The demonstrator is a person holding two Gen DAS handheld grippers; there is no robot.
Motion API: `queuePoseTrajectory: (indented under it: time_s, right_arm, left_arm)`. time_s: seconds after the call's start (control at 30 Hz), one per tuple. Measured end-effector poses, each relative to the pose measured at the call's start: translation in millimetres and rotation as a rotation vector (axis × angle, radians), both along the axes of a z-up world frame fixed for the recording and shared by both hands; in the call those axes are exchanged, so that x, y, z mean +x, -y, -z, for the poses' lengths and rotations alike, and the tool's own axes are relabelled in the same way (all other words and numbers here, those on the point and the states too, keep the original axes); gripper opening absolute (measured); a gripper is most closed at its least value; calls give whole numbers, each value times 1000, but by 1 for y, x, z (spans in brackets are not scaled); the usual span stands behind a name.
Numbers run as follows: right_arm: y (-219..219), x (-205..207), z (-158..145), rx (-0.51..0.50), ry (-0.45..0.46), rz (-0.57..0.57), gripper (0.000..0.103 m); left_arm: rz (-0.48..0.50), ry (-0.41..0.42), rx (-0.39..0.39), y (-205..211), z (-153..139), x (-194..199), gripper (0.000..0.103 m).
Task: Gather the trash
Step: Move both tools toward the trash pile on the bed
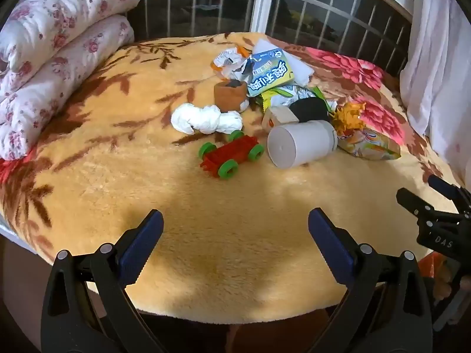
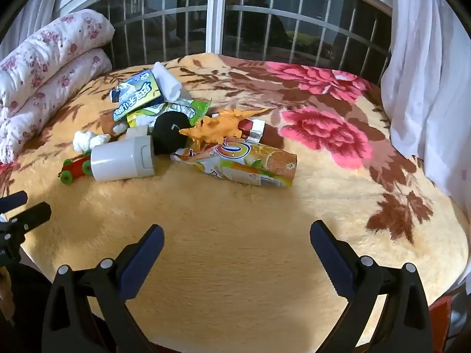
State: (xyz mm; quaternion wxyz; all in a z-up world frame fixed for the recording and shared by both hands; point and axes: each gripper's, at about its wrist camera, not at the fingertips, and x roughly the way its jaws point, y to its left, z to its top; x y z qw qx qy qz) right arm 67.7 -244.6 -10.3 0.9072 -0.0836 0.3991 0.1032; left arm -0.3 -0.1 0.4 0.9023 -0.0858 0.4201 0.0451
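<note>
Both the left gripper and right gripper gape wide, holding nothing, above the floral blanket. At 12 o'clock lies the litter: crumpled tissue, snack wrapper, juice pouch. A toy car, white canister and orange dinosaur crowd among it.

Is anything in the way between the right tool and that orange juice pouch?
No. The right tool is open, and only bare blanket lies between it and the juice pouch. The orange toy dinosaur sits at the pouch's far side, not in the path.
</note>
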Motion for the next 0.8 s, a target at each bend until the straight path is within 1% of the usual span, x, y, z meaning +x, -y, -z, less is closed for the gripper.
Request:
queuePoseTrajectory:
  time_s: [0.17, 0.2, 0.27, 0.37, 0.5, 0.67, 0.8]
  right_arm:
    - [4, 5, -4, -6, 3, -5, 98]
    - [-2, 2, -4, -34, 12, -5, 98]
    - [-4, 4, 1, -33, 9, -5, 98]
    - [-6, 8, 2, -36, -3, -12, 98]
    - [-3, 16, 3, -48, -14, -31, 98]
    - [-2, 20, 5, -56, -19, -28, 98]
    - [-2, 23, 5, -61, -17, -31, 98]
  left_arm:
    - [22, 23, 55, 12, -2, -2, 95]
    - [52, 16, 62, 12, 0, 4, 95]
    - [82, 26, 104, 14, -1, 8, 95]
    - [139, 20, 133, 12, -3, 17, 95]
    - [164, 25, 121, 11, -2, 23, 95]
    - [177, 21, 87, 10, 4, 34, 95]
    - [170, 31, 98, 10, 11, 39, 95]
